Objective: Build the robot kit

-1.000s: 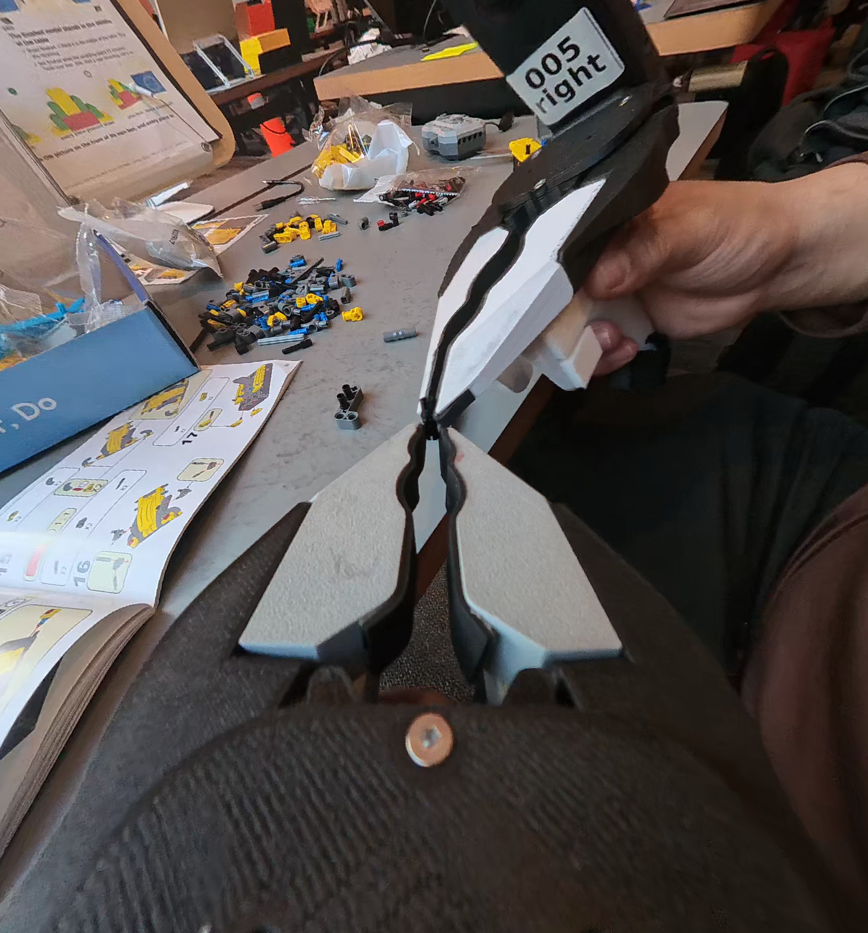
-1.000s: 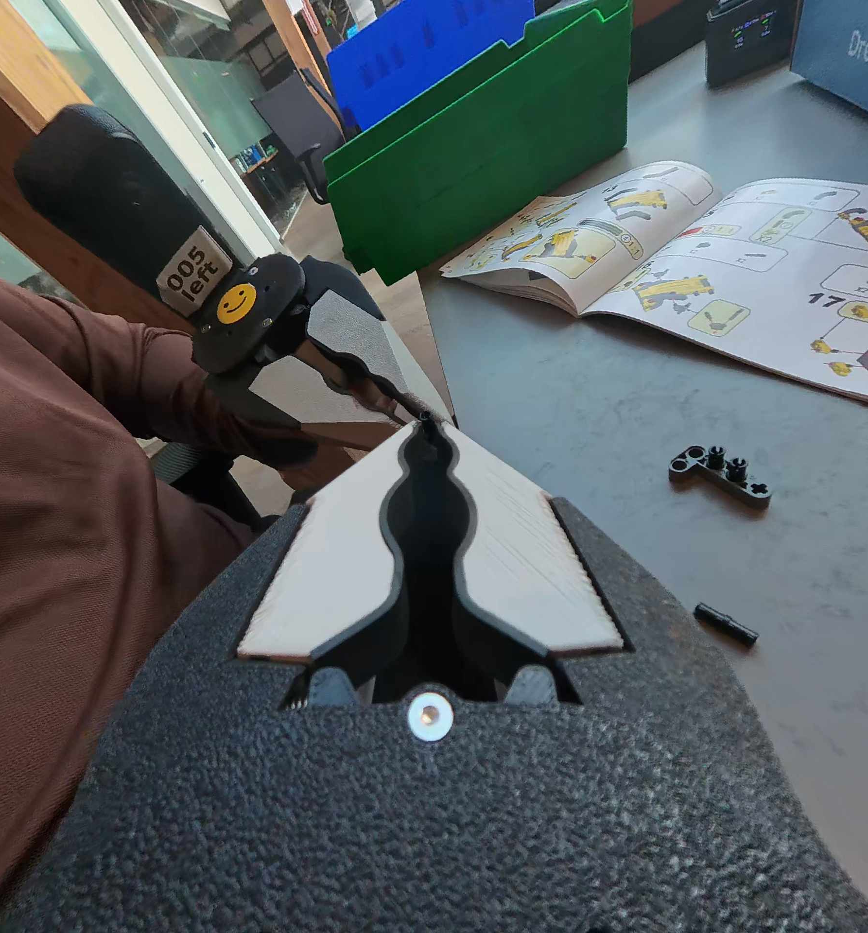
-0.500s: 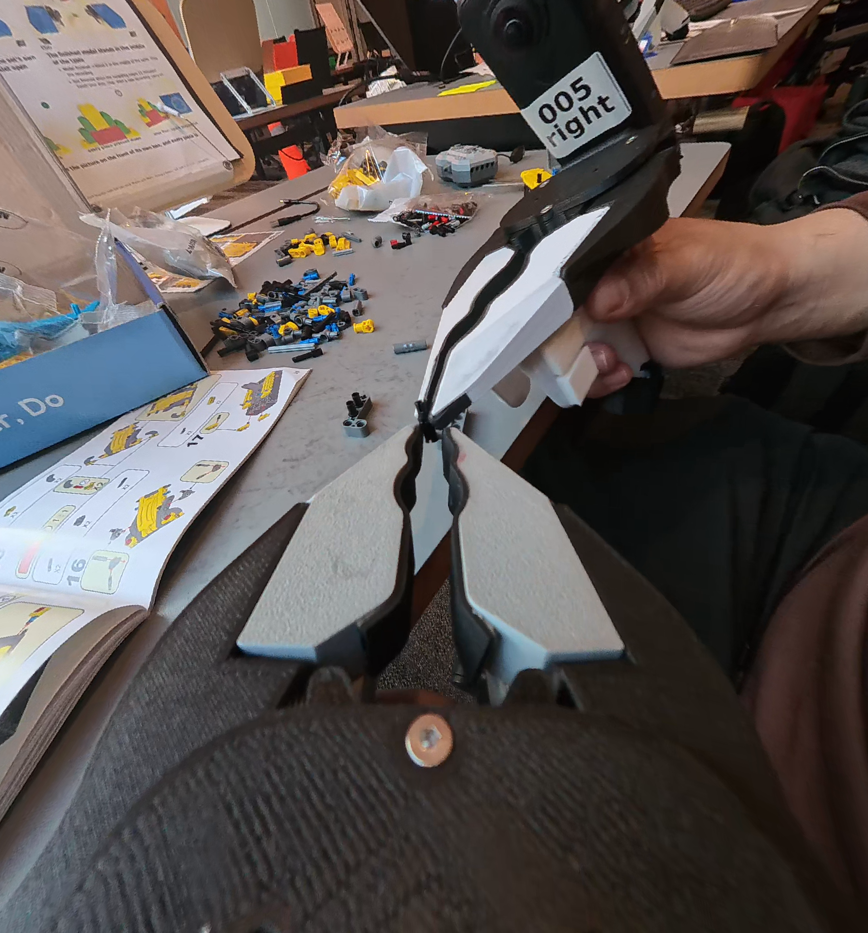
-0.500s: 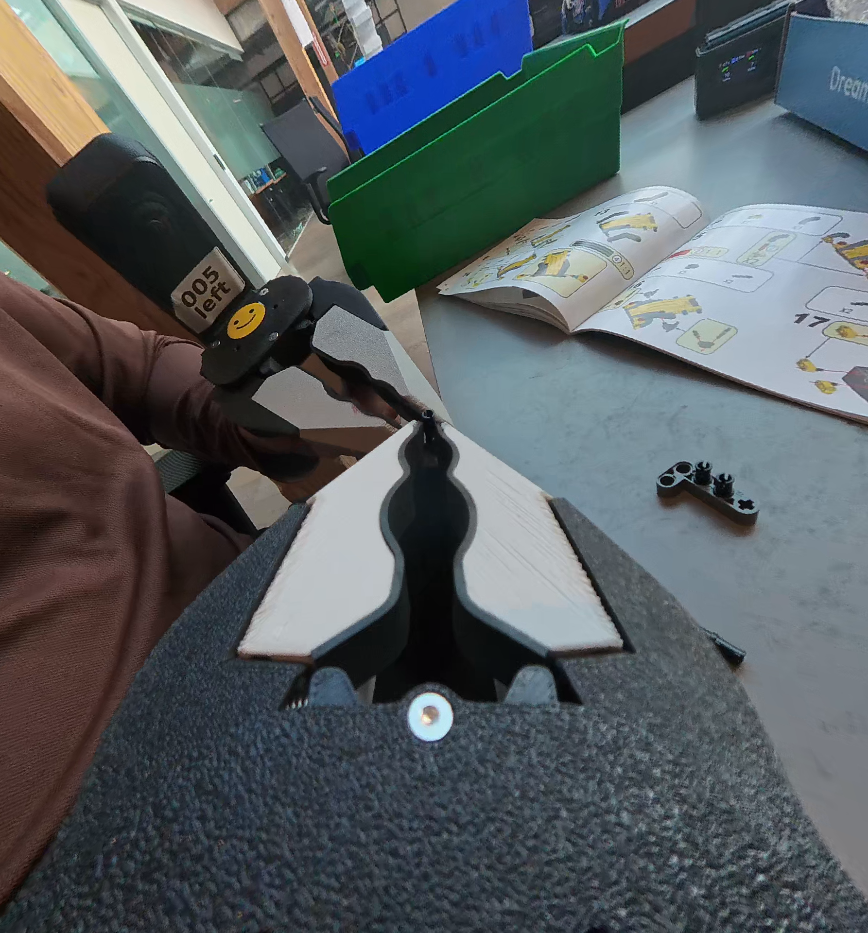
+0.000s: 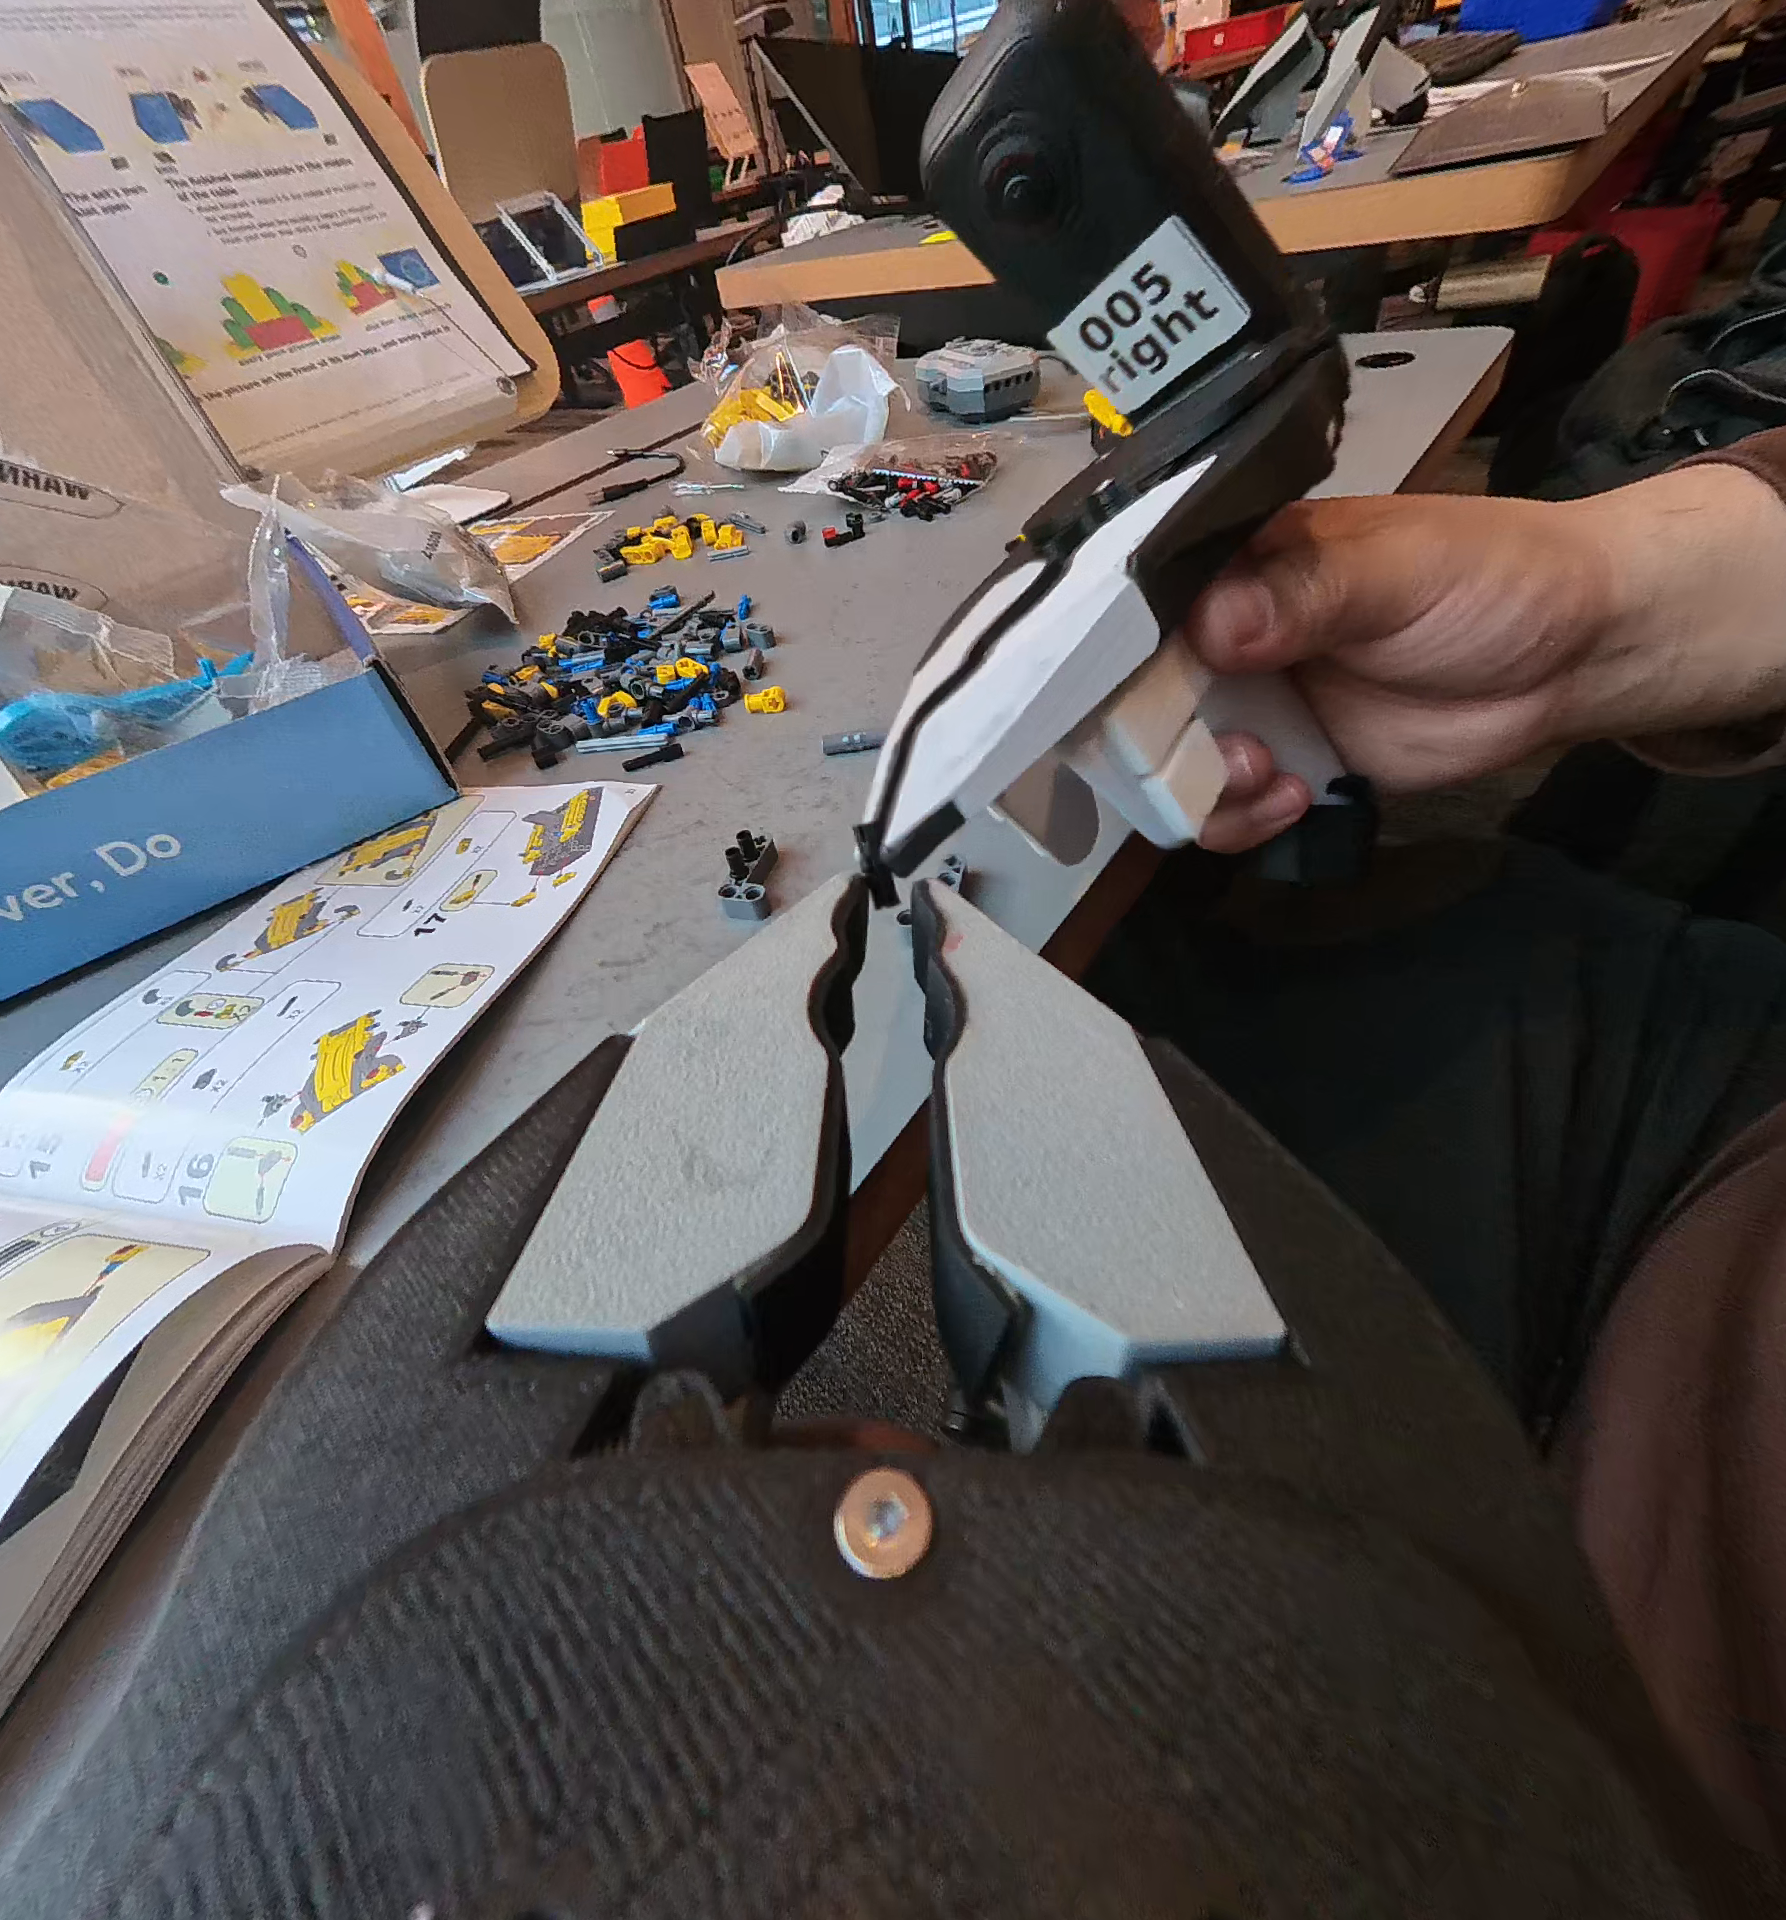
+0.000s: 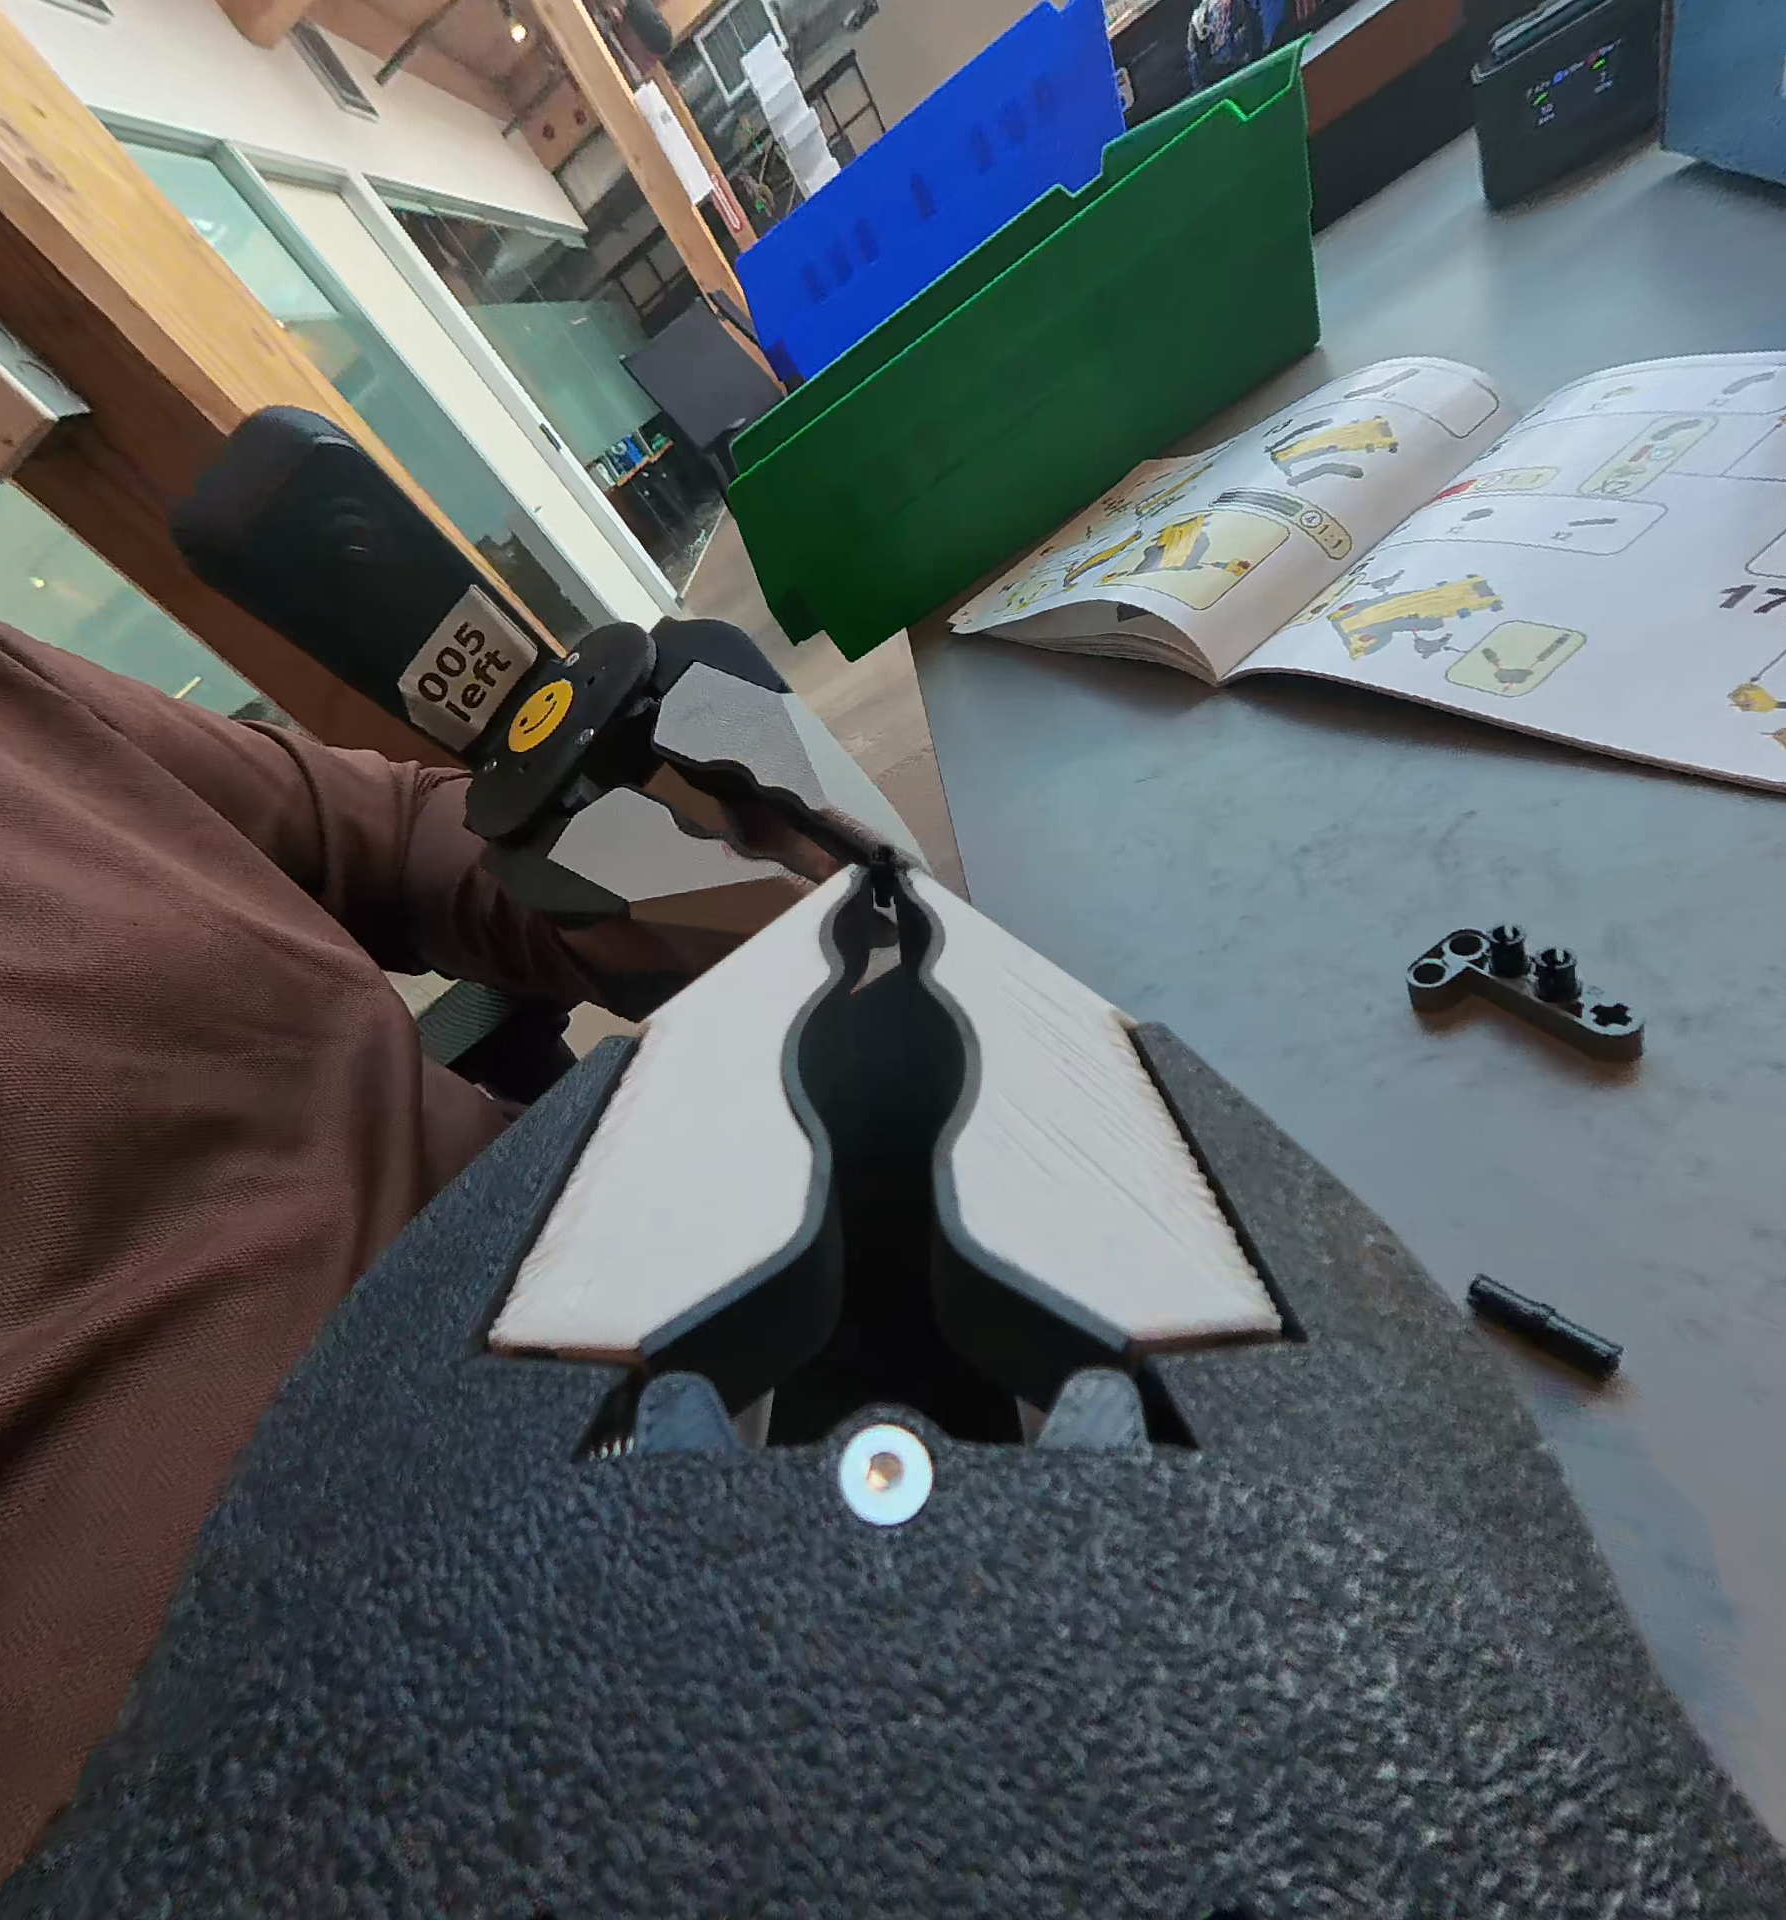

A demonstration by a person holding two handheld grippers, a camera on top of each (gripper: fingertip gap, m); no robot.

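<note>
Pin [image 6: 881, 878], small and black, sits pinched at the very tips of the right hand-held gripper [image 6: 884, 883], held in the air off the edge of the surface [image 6: 1284, 883]. The left hand-held gripper [image 5: 884, 896], jaws slightly parted and holding nothing, meets it tip to tip. With so slight a grip, a sideways nudge from the left fingers [image 5: 723, 1122] could likely flick the pin free, off the surface and hard to recover.

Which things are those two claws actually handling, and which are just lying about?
Handled: left gripper, right gripper, black pin between their tips.
Lying about: booklet, brick pile, blue box, green bin, black bracket, loose peg.
</note>
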